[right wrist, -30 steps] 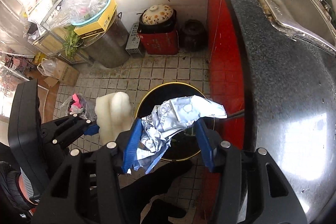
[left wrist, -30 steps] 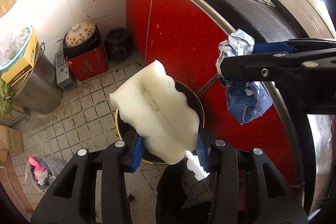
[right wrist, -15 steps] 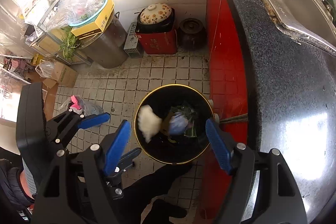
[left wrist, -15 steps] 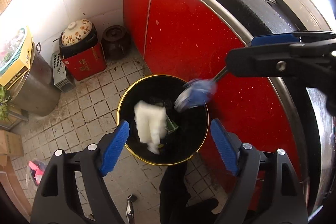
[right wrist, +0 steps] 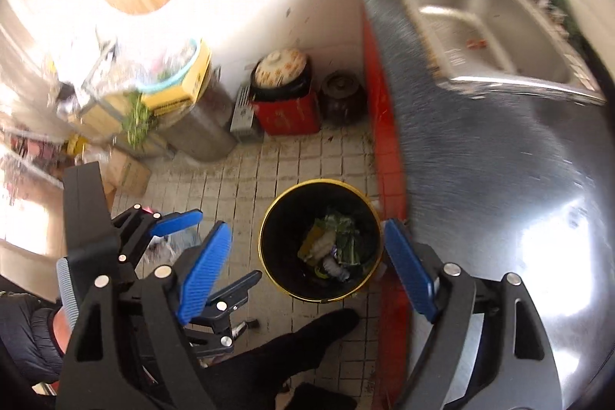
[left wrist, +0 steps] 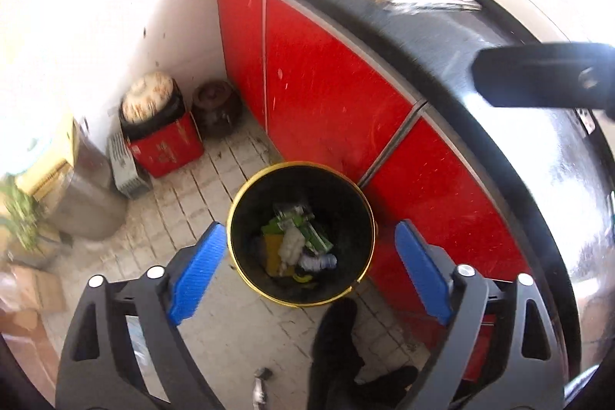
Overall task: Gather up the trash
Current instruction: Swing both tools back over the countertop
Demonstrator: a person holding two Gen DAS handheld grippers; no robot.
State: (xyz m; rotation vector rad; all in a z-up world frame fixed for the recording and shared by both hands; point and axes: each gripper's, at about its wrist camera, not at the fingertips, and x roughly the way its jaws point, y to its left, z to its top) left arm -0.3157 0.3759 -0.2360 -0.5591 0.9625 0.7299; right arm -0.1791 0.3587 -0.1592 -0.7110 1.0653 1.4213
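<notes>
Both left tongs (left wrist: 307, 271) and right tongs (right wrist: 307, 269) are spread wide and hold nothing. The trash (left wrist: 298, 243) lies in the gold-rimmed black bin (left wrist: 369, 206) on the floor, below and between their blue pads.

Right gripper (left wrist: 546, 79) cut off by the frame edge in the left wrist view; fingertips unseen. Bin (right wrist: 321, 239) contents too small to sort (white lump, green scraps). Shelf clutter (right wrist: 127, 83) blurred, unreadable.
</notes>
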